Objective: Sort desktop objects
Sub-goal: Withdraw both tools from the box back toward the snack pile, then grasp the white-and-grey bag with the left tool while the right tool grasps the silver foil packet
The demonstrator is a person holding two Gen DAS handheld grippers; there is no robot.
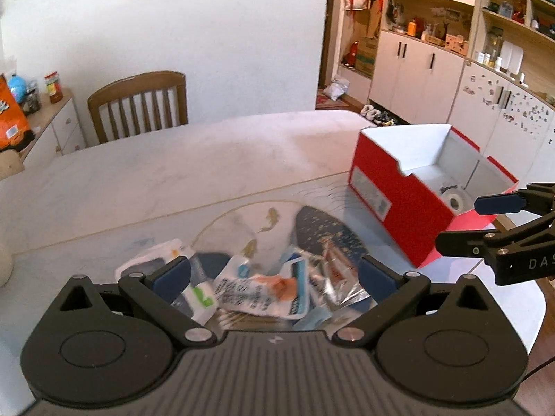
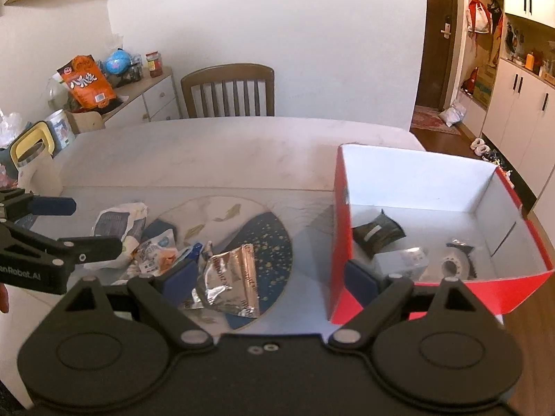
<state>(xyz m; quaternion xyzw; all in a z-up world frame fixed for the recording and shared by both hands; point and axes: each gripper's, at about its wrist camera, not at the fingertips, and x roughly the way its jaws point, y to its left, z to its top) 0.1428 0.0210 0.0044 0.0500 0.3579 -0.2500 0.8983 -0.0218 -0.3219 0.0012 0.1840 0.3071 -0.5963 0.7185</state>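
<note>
A heap of snack packets (image 1: 256, 287) lies on a fish-patterned mat (image 1: 239, 218) right under my open left gripper (image 1: 274, 274), which holds nothing. In the right wrist view a crumpled silver foil packet (image 2: 229, 277) sits between the spread fingers of my open right gripper (image 2: 270, 277), not gripped, with a white bag (image 2: 118, 222) and small packets (image 2: 156, 249) to its left. The red box (image 2: 416, 180) stands on the right and holds a dark packet (image 2: 378, 234), a tape roll (image 2: 451, 267) and a pale carton (image 2: 402, 260). Each gripper shows in the other's view: right gripper (image 1: 458, 223), left gripper (image 2: 97, 225).
A wooden chair (image 2: 229, 90) stands behind the pale table (image 2: 215, 152). A sideboard (image 2: 152, 93) with an orange bag (image 2: 86, 83) is at back left, and a white jug (image 2: 38, 170) at the table's left edge. Cabinets (image 1: 416, 69) line the right wall.
</note>
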